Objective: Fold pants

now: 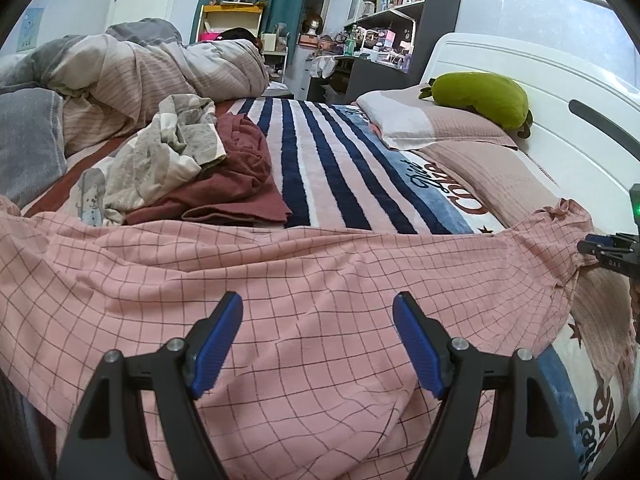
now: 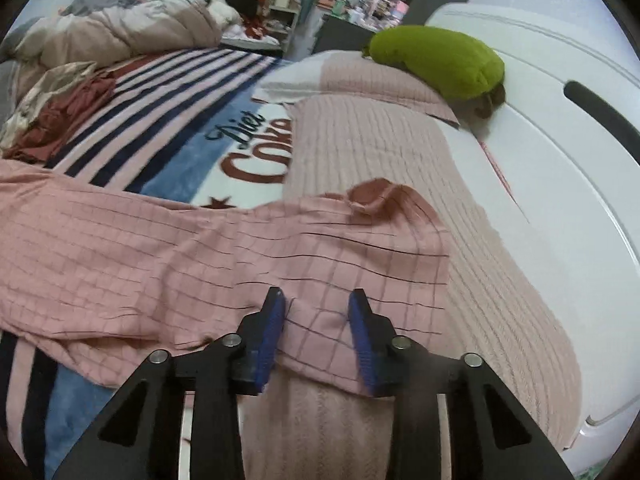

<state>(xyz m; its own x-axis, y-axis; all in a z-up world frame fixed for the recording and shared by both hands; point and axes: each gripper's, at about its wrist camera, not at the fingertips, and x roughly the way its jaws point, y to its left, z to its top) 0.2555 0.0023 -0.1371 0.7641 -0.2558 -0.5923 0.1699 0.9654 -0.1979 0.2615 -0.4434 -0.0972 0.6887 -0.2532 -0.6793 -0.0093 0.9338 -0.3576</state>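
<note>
Jaws standing wide on the left gripper [image 1: 318, 344], hovering empty over the pink checked pants [image 1: 280, 272], which are lying spread across the striped blanket [image 1: 320, 152]. Right gripper [image 2: 316, 320] is sitting half closed at the waistband end, cloth between the pads, though the view is blurring too much to tell whether it is gripping. Spreading step is finishing; next needs both grippers pinching one edge.
</note>
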